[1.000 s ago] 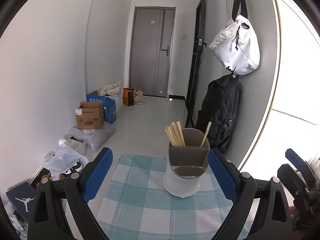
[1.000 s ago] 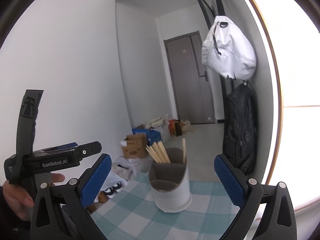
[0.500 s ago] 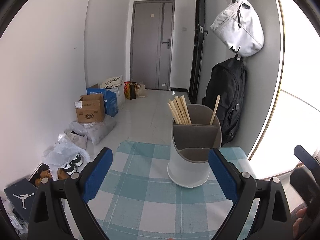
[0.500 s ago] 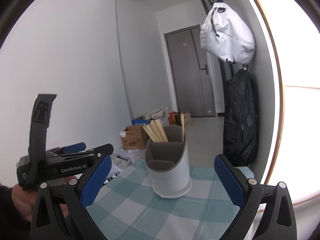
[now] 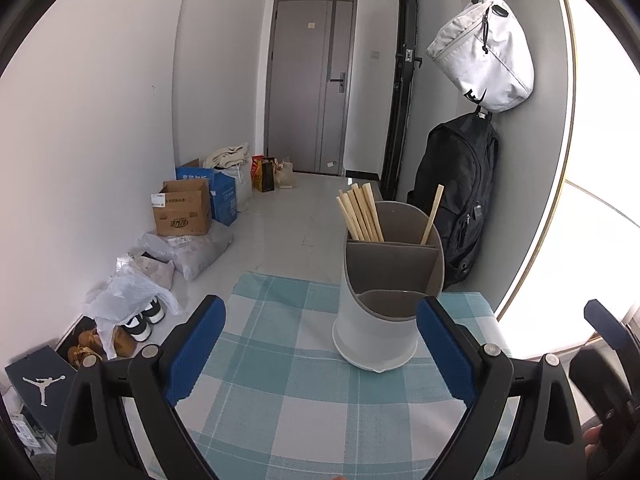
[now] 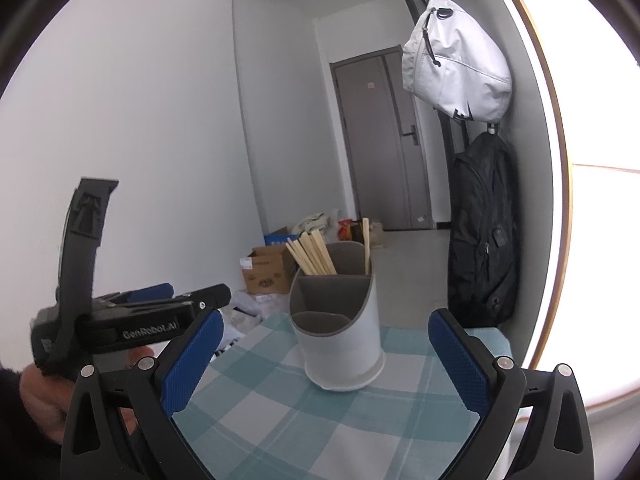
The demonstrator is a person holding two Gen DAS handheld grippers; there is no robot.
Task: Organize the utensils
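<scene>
From the left wrist, a teal-and-white checked cloth (image 5: 280, 392) covers a small table in a hallway with a grey door (image 5: 310, 84) at the far end and cardboard boxes (image 5: 182, 214) along the wall; the left gripper (image 5: 320, 350) hangs wide open and empty, just short of the utensil holder (image 5: 384, 300) standing on the cloth. From the right wrist, the same cloth and hallway show, with a white bag (image 6: 456, 64) and black backpack (image 6: 482, 232) on the wall, and the right gripper (image 6: 326, 364) is likewise spread wide, holding nothing. The holder is white outside, grey inside, with a bundle of chopsticks (image 6: 310, 258) in one rear compartment and a single chopstick (image 6: 365, 246) in the other.

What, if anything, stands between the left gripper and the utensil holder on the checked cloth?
Nothing visible. The left gripper, jaws wide open and empty, faces the utensil holder across bare checked cloth. The right gripper, also open, sits off to the side, not in that path.
</scene>
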